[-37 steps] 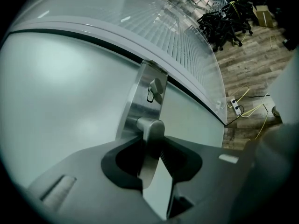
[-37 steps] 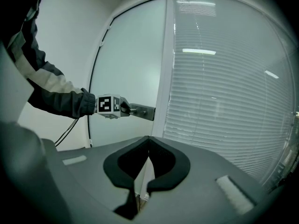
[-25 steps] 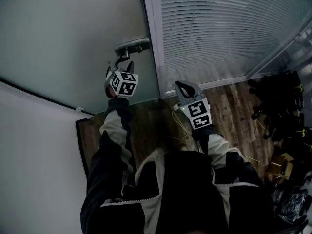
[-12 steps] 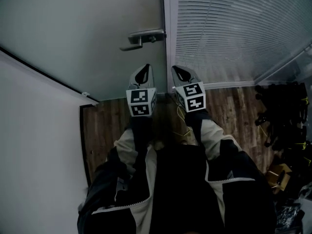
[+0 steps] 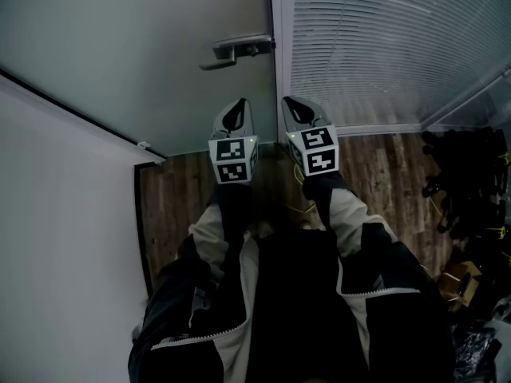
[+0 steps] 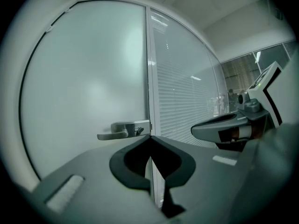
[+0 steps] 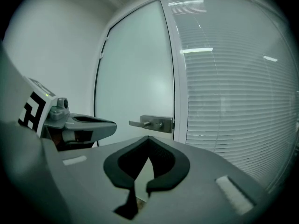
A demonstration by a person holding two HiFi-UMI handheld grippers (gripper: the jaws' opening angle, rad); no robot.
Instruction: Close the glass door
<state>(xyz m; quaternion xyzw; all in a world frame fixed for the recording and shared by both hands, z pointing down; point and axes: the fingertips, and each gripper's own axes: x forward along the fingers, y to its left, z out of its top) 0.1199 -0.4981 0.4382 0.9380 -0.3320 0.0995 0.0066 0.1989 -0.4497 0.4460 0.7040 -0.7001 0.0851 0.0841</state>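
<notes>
1. The door (image 5: 144,46) stands straight ahead of the person, with its free edge against the frame (image 5: 280,54). From here it looks shut and the handle (image 5: 237,49) sits level, so I'd say the task is all but done.
2. The left claw (image 5: 239,106) is closed with nothing in it, its tips meeting. It is held short of the handle and does not touch it.
3. The right claw (image 5: 289,102) is closed and empty too, just beside the left one, and points toward the frame.
4. What is left, I judge, is a check that the latch has caught. Done well, that is a gentle push with closed tips on the pane close to the handle. Pushing out in the middle of the glass risks flexing it, and a hard tip could mark it.
5. Both claws should stay off the lever itself, since a knock downward could free the latch and let the door drift open.
6. There is no desk here; the only surface is a dark wood-plank floor (image 5: 176,206) under the person's feet.
7. The room is dim. A white wall (image 5: 64,254) runs along the left, and a glazed panel with lowered blinds (image 5: 399,46) fills the space right of the frame. Dark clutter (image 5: 467,174) is heaped on the floor at the far right.
</notes>
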